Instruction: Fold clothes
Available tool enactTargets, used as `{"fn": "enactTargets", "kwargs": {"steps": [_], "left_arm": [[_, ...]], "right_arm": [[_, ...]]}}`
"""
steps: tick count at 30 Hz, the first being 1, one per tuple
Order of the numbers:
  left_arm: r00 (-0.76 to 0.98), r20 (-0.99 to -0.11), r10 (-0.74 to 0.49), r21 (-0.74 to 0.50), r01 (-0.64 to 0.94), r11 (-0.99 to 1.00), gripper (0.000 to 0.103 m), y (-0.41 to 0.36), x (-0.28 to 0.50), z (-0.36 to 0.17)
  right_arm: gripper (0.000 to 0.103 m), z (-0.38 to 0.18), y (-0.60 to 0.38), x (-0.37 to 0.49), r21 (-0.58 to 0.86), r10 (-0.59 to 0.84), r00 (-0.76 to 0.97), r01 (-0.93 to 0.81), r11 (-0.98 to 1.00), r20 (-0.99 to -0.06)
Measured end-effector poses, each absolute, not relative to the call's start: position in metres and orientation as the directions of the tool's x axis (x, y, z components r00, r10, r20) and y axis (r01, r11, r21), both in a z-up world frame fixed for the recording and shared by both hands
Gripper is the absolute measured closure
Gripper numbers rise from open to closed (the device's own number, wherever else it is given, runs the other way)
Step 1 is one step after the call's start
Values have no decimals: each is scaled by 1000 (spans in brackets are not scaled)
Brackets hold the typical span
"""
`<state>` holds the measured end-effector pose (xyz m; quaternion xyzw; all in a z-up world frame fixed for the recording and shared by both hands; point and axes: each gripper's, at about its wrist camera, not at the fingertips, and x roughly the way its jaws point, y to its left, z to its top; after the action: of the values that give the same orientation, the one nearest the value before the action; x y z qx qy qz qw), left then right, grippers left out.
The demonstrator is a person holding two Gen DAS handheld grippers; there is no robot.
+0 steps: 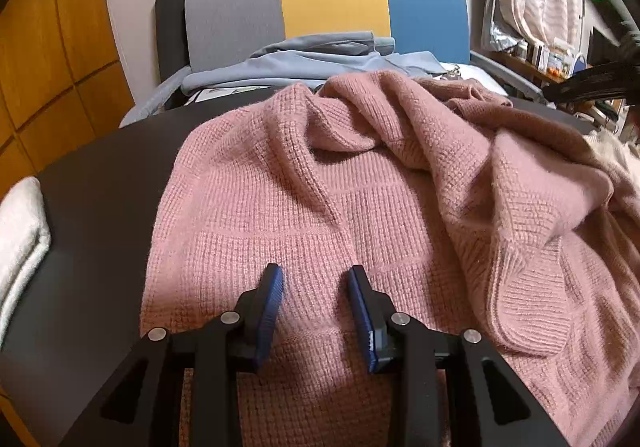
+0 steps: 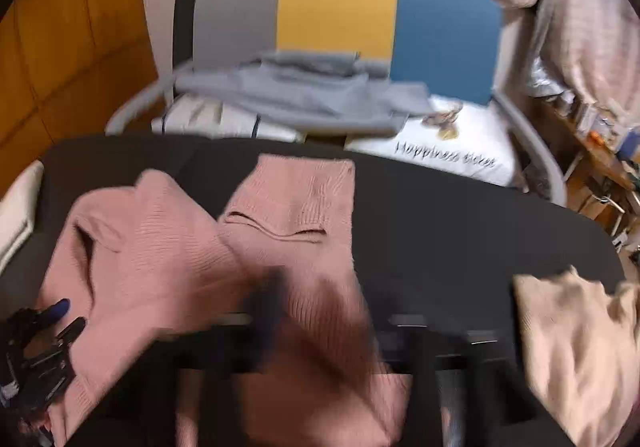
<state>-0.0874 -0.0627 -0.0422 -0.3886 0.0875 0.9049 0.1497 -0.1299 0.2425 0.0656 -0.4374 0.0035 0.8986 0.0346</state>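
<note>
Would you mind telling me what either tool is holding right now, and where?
Left tool is open over the pink sweater, holding nothing. The right tool is too blurred to tell.

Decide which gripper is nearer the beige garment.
Right. The beige garment lies just right of the blurred right gripper; the left gripper hovers over the pink sweater, farther left.

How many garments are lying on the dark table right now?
3: the pink sweater in the middle, a beige garment at the right edge, and white fabric at the left edge. Others may be hidden.

Pink waffle-knit sweater (image 1: 360,207), matt black table (image 1: 108,187)
</note>
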Motion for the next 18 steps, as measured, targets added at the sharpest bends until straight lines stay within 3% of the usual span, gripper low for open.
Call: {"fn": "enactTargets", "kwargs": {"steps": [3,4,5,6,11,14,16,17,18], "left_arm": [[-647,-728,228,10,-342,-940,69,-67,-89,-42],[-646,-727,231,5,-343,-939,69,-68,-89,-42],[-646,-726,234,2,-343,-939,69,-68,-89,-43],[-648,-726,231,7,-343,-939,69,-68,-89,-43],[-655,-723,219,23,-340,-940,69,-65,-87,-43],[-657,-722,218,23,-338,-941,69,-63,-85,-43],[-657,-722,218,22,-337,-941,69,-63,-85,-44],[-658,-721,217,23,-337,-941,69,-63,-85,-43],[-658,-721,216,25,-336,-941,69,-63,-85,-43]], "right_arm": [[80,46,237,-157,-32,44,-558,-31,-999,-829],[73,40,233,-165,-36,38,-543,-14,-999,-839],[54,34,229,-170,-39,32,-526,2,-999,-850],[46,30,227,-173,-43,33,-516,8,-999,-856],[25,12,234,-191,-8,35,-504,-56,-998,-863],[26,1,244,-199,47,15,-500,-111,-993,-866],[50,-6,251,-205,83,2,-498,-147,-986,-867],[70,-9,254,-207,99,-5,-498,-163,-982,-867],[75,-7,254,-205,99,-7,-504,-156,-983,-864]]}}
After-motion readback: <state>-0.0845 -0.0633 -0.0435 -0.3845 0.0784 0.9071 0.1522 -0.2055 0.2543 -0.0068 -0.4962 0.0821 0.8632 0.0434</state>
